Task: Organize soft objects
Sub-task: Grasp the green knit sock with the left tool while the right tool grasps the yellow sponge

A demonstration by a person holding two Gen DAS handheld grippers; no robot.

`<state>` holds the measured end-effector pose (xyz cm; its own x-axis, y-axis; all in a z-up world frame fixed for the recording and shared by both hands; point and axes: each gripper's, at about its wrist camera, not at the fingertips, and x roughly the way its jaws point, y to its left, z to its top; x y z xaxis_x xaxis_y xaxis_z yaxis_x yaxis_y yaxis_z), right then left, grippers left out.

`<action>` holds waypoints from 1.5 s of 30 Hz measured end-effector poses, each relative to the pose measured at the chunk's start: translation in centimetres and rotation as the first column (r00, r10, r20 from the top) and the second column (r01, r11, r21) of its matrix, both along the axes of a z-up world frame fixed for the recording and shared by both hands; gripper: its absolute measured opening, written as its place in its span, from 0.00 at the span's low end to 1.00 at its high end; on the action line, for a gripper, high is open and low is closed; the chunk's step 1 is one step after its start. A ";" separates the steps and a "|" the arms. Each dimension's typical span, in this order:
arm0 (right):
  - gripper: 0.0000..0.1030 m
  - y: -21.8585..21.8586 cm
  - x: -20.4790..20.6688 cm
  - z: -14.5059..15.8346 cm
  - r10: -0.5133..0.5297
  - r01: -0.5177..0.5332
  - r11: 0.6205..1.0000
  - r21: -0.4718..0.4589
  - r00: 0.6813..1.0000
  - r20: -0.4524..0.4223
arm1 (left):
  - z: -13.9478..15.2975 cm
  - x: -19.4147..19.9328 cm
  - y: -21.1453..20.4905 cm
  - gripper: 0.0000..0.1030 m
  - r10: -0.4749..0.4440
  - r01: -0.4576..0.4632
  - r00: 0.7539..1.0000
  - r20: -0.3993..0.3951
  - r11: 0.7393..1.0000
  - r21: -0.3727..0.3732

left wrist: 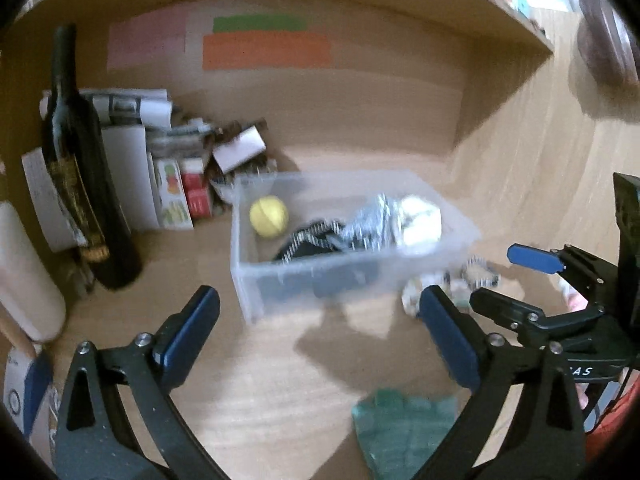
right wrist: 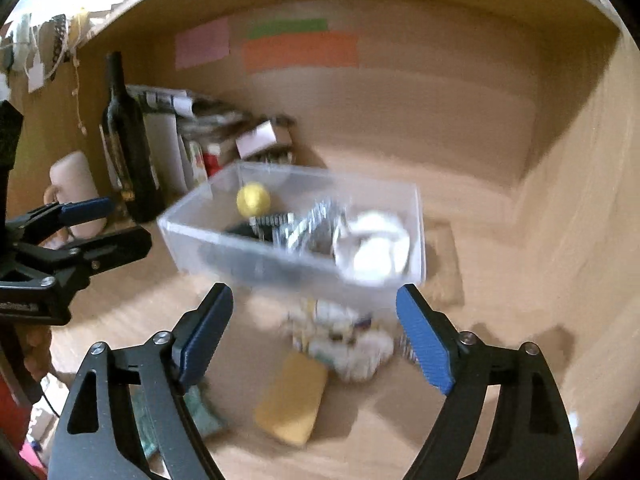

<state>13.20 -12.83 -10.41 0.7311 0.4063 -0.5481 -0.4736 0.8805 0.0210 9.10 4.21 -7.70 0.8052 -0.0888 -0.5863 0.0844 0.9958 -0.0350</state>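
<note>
A clear plastic bin (left wrist: 256,288) (right wrist: 192,244) stands on the wooden desk. It holds a yellow ball (left wrist: 269,216) (right wrist: 253,199), black-and-white cloth (left wrist: 360,228) (right wrist: 308,228) and a white soft item (left wrist: 420,220) (right wrist: 372,248). On the desk in front of the bin lie a white crumpled cloth (right wrist: 348,340) (left wrist: 412,296), a yellow sponge (right wrist: 292,396) and a green cloth (left wrist: 400,432) (right wrist: 200,412). My left gripper (left wrist: 320,332) is open and empty, short of the bin. My right gripper (right wrist: 316,336) is open and empty above the white cloth; it also shows in the left wrist view (left wrist: 508,276).
A dark wine bottle (left wrist: 76,168) (right wrist: 128,140) stands at the back left beside papers and small boxes (left wrist: 176,188). A cream mug (right wrist: 76,192) stands left of it. Coloured sticky notes (left wrist: 264,52) hang on the back wall. A wooden side wall (right wrist: 580,200) rises on the right.
</note>
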 end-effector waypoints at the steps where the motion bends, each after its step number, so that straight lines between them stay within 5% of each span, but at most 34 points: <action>1: 0.80 -0.1 -0.2 -0.5 0.000 0.000 1.000 -0.002 1.000 -0.014 | -0.4 -0.2 -0.3 0.99 0.000 0.000 1.000 -0.011 1.000 0.005; 8: 0.73 -0.2 -0.5 -4.8 0.009 -0.011 1.000 -0.016 0.992 -0.125 | -3.8 -2.0 -0.8 0.99 -0.016 0.013 0.994 -0.105 0.999 -0.030; 13: 0.35 -0.2 -0.5 -6.7 0.020 -0.022 1.000 -0.011 0.981 -0.192 | -5.6 -2.6 -2.0 0.99 -0.044 0.038 0.986 -0.158 0.998 -0.042; 25: 0.32 -2.1 -3.6 -4.6 0.021 -0.016 0.999 0.049 0.993 -0.114 | -7.7 -4.1 -3.3 0.98 -0.082 0.073 0.980 -0.183 0.996 -0.057; 29: 0.32 -2.4 -3.9 -3.7 0.024 -0.017 0.997 0.072 0.996 -0.088 | -8.2 -4.0 -3.3 0.65 -0.133 0.112 0.968 -0.213 0.988 -0.106; 35: 0.32 -2.6 -4.1 -3.2 0.017 -0.010 0.995 0.096 0.997 -0.069 | -8.0 -4.1 -4.0 0.41 -0.134 0.119 0.974 -0.185 0.989 -0.086; 45: 0.32 -2.6 -3.3 -2.1 0.011 -0.007 0.995 0.102 0.999 -0.036 | -4.2 -2.7 -2.7 0.33 -0.095 0.091 0.993 -0.073 0.994 -0.054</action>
